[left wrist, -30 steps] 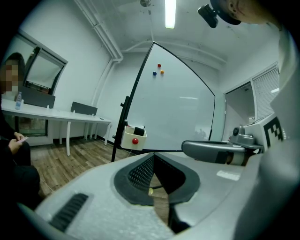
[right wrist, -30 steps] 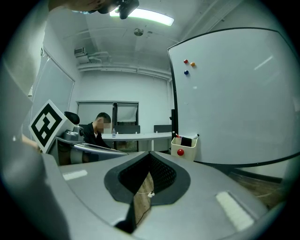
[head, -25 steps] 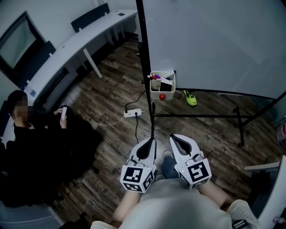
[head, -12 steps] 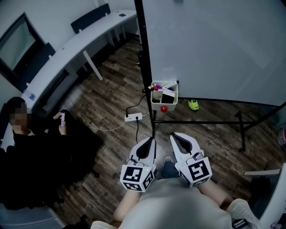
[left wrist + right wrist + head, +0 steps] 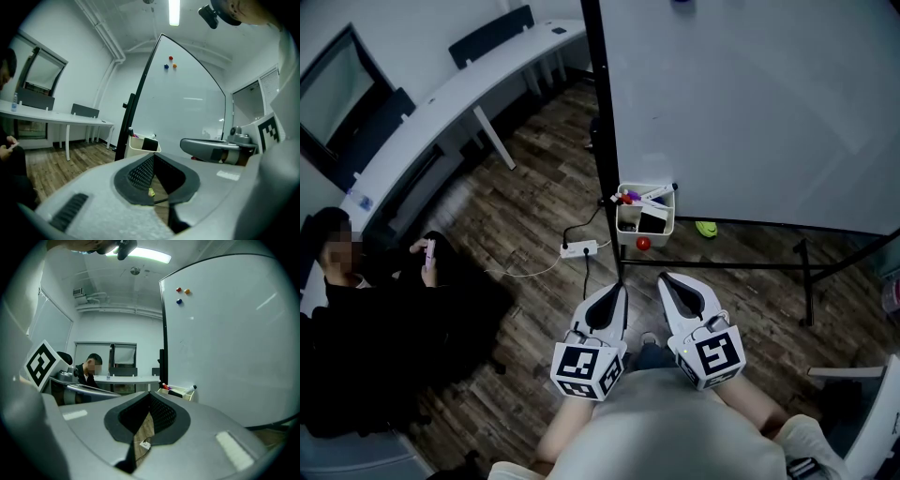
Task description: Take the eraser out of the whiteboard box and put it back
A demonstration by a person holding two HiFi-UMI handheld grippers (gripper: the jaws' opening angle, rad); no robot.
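Note:
The white whiteboard box (image 5: 628, 225) hangs at the lower left corner of the whiteboard (image 5: 750, 103). A black eraser (image 5: 652, 221) stands in it beside some markers (image 5: 656, 193). My left gripper (image 5: 620, 292) and right gripper (image 5: 667, 280) are held side by side just short of the box, both shut and empty. In the left gripper view the box (image 5: 136, 146) with the eraser (image 5: 150, 144) lies ahead beyond my shut left gripper (image 5: 156, 155). In the right gripper view the box (image 5: 180, 395) is ahead, slightly right of my shut right gripper (image 5: 150, 394).
A red magnet (image 5: 643, 243) sticks under the box. The whiteboard's black stand bar (image 5: 722, 265) crosses the floor ahead. On the wood floor lie a power strip (image 5: 579, 248) with its cable and a green shoe (image 5: 706, 228). A seated person (image 5: 366, 319) is at left, by a long white desk (image 5: 441, 103).
Both grippers have moved forward together towards the whiteboard; the box now sits lower in the head view and closer to their tips. Both stay shut.

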